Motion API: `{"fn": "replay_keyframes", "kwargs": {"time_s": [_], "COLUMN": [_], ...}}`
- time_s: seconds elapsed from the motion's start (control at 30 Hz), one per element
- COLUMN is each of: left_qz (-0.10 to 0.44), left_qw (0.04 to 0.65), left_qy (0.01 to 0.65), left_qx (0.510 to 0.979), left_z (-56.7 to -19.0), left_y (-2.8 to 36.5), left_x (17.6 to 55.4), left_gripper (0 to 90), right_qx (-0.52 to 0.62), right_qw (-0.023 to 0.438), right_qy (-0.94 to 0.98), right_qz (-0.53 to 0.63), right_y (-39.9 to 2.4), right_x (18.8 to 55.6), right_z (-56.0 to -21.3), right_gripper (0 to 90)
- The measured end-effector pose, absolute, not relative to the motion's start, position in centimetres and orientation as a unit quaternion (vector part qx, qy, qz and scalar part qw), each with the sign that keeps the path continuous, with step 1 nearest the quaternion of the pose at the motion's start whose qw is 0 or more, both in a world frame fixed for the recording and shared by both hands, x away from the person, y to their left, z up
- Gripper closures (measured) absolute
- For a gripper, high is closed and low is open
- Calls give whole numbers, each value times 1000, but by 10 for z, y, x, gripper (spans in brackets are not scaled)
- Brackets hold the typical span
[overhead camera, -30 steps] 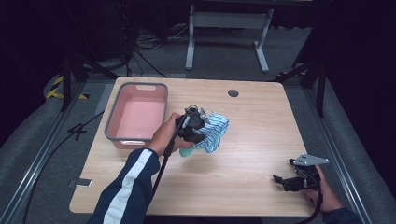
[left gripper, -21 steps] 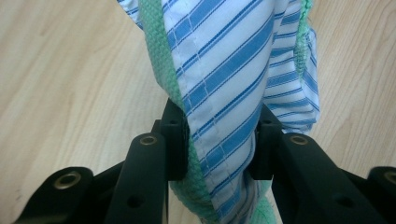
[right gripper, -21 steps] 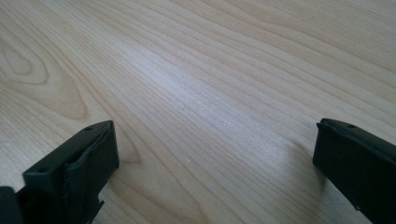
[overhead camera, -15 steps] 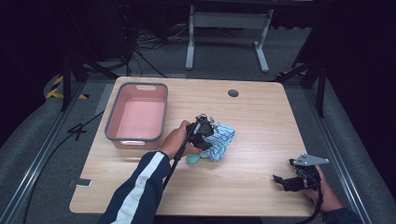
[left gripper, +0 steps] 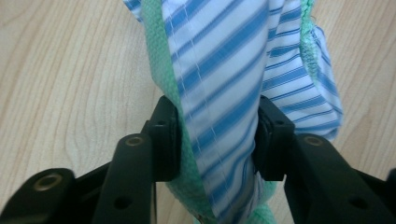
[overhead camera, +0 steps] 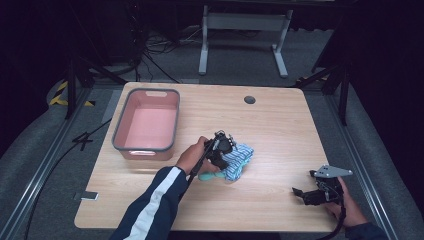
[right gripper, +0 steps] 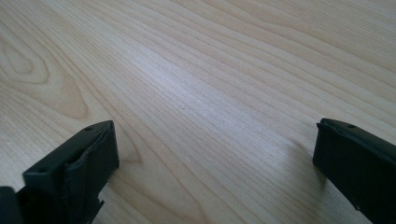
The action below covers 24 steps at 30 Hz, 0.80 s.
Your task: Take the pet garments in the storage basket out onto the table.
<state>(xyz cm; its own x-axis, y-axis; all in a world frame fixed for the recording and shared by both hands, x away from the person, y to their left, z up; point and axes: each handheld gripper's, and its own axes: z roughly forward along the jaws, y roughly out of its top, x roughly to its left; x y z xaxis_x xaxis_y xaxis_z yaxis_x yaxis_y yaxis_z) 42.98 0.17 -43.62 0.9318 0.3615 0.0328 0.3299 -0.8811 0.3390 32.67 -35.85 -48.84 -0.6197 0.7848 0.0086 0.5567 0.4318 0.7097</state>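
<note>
Your pink tub [overhead camera: 146, 126] sits at the worktop's [overhead camera: 280, 125] left. Beside it, your left gripper [overhead camera: 220, 148] has lowered the striped cloth [overhead camera: 239, 159] onto the wood; its fingers [left gripper: 166, 135] have just been easing apart but still touch the fabric, which could snag and drag if you lift away now. Your right gripper [overhead camera: 317, 192] rests with fingers spread, empty.

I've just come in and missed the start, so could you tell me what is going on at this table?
A person's left gripper has the blue-striped cloth with green trim between its jaws on the wooden table, right of the pink basin. Its jaws have just been opening, though the pads still touch the fabric. The right gripper rests open near the table's front right corner.
</note>
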Motion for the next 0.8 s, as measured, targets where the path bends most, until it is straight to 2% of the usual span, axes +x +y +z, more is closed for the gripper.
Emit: {"fn": "replay_keyframes", "kwargs": {"time_s": [0.3, 0.8], "left_qz": [53, 72], "left_qw": [175, 187], "left_qy": [188, 189], "left_qx": [965, 961], "left_z": [-437, -423], "left_y": [0, 11], "left_x": [426, 422], "left_gripper": [452, 361], "right_qx": [404, 403], "right_qw": [164, 164], "right_qy": [830, 830], "right_qz": [348, 348], "right_y": [-359, -359], "right_x": [327, 327], "right_z": [-488, -488], "right_gripper": [6, 6]}}
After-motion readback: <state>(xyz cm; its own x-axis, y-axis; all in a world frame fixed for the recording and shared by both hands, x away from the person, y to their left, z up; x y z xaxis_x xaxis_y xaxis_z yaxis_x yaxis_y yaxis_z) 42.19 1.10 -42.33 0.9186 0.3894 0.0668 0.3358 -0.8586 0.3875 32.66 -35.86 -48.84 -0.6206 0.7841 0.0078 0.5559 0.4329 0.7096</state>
